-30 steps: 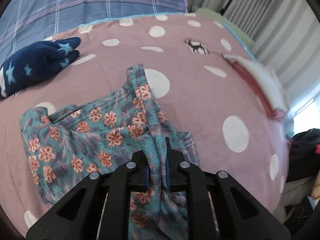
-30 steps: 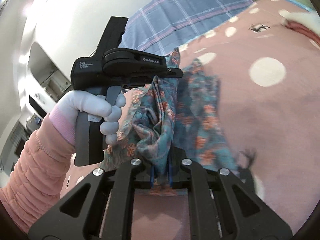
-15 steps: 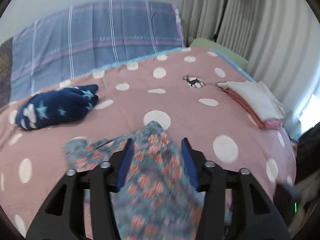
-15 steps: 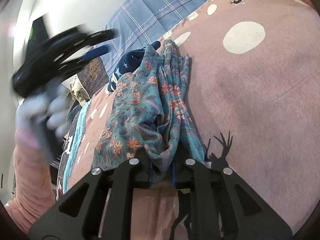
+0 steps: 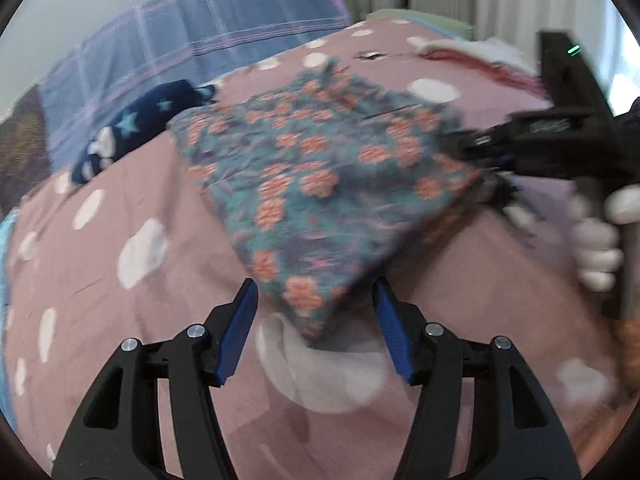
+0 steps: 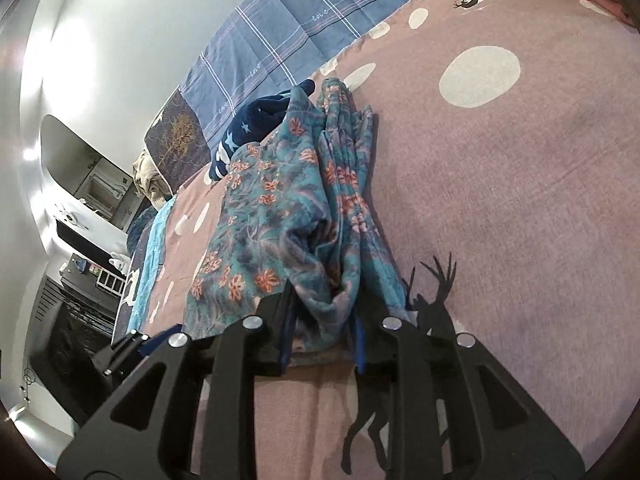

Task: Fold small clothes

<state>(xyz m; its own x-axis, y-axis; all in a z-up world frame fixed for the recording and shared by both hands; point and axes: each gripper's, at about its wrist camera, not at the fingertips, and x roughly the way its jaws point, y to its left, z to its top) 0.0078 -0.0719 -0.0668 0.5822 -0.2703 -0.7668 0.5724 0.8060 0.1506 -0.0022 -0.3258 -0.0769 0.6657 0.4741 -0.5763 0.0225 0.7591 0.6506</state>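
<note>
A small teal garment with orange flowers lies on the pink dotted blanket. My left gripper is open, its blue-padded fingers on either side of the garment's near corner without holding it. In the left wrist view the right gripper grips the garment's right edge. In the right wrist view my right gripper is shut on a bunched fold of the floral garment, low on the blanket.
A folded navy garment with stars lies behind the floral one, also in the right wrist view. A white and pink folded pile sits at the far right. A blue checked sheet covers the bed's head.
My left gripper let go of the floral garment, opened and dropped to its near corner. My right gripper kept its hold and lowered the cloth onto the blanket.
</note>
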